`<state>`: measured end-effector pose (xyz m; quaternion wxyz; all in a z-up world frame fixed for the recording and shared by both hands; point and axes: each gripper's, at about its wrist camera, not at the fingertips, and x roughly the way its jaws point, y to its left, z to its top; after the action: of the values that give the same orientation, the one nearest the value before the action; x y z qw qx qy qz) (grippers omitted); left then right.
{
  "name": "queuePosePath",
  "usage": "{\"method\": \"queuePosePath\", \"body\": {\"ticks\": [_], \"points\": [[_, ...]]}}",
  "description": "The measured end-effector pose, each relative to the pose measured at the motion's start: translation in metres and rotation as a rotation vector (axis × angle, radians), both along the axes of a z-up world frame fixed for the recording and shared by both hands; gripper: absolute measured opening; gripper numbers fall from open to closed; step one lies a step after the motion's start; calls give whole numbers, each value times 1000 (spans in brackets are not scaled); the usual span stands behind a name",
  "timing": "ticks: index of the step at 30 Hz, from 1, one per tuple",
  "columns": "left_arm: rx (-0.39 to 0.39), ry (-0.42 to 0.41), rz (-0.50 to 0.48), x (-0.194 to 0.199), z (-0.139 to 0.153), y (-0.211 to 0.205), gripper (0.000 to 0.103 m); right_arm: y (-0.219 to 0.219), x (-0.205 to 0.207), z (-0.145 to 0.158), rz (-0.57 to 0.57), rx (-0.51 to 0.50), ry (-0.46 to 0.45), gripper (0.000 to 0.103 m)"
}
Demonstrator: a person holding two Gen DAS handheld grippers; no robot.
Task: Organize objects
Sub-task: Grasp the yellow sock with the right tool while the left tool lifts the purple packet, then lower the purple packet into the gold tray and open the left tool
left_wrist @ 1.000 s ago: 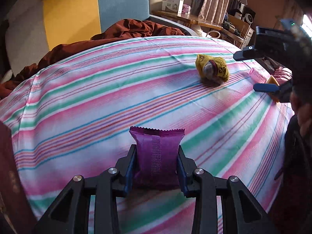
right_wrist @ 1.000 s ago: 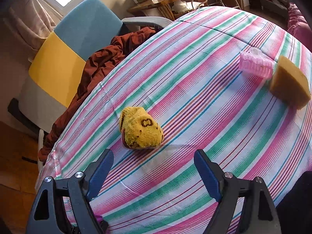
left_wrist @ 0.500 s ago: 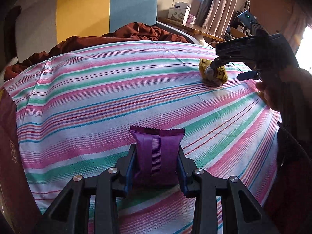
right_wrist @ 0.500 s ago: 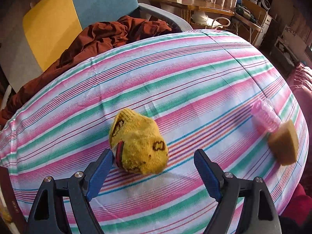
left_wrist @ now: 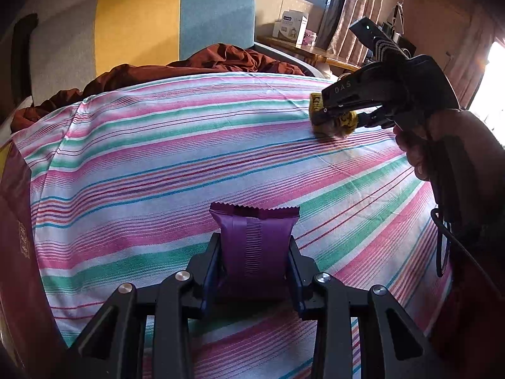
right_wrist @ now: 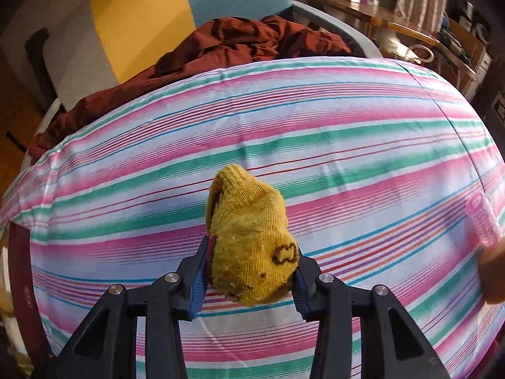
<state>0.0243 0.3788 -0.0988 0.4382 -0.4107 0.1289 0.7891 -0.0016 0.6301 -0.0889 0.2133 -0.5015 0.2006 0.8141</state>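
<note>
- Gripping from both sides, the right gripper [right_wrist: 251,279] has its two fingers pressed into a balled yellow sock [right_wrist: 249,246], which bulges out between them and forward past the tips.
- The sock sits on or just above the striped cloth [right_wrist: 315,145]; whether it has left the cloth I cannot tell. From the left camera it shows at the far right of the cloth [left_wrist: 334,123], under the right tool's nose.
- The left gripper [left_wrist: 255,262] is closed on a purple packet [left_wrist: 255,240], held upright with its crimped edge on top, near the front of the cloth and well apart from the sock.
- The sock's long axis runs away from the right gripper, straight ahead along its fingers, so lifting it looks like a plain pull upward.
- A pink hair roller [right_wrist: 483,221] lies at the right edge of the cloth, nearer the right hand than the left.
- A dark red box [left_wrist: 15,221] stands at the left edge, nearer the left gripper; it may be where things go, but that is a guess.
</note>
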Motion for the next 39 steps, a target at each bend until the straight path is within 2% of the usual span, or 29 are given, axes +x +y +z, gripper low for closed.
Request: {"method": "queuePosePath", "body": {"ticks": [6,11,17,20,25,29,33,39], "points": [[-16,-7,10,2,3,-6,37,-37,-15,-6,164,37,-32,44],[-30,-31,44,2,11,-20,36,-36,-14,-8,166,41,-37,44],[29,-5,81,5,45,-62,36,-39,-12,-7,179,66,-46,44],[58,17,159,-7,65,-97,36,-44,-10,-8,187,81,-54,44],[89,15,354,-44,85,-167,37,-49,-8,-8,191,100,-63,44],[57,0,498,-70,76,-216,37,-53,-8,-6,192,125,-69,44],[-39,13,603,-84,55,-237,38,-53,-8,-7,192,130,-72,44],[-74,33,623,-84,43,-237,40,-51,-10,-8,190,131,-73,44]]}}
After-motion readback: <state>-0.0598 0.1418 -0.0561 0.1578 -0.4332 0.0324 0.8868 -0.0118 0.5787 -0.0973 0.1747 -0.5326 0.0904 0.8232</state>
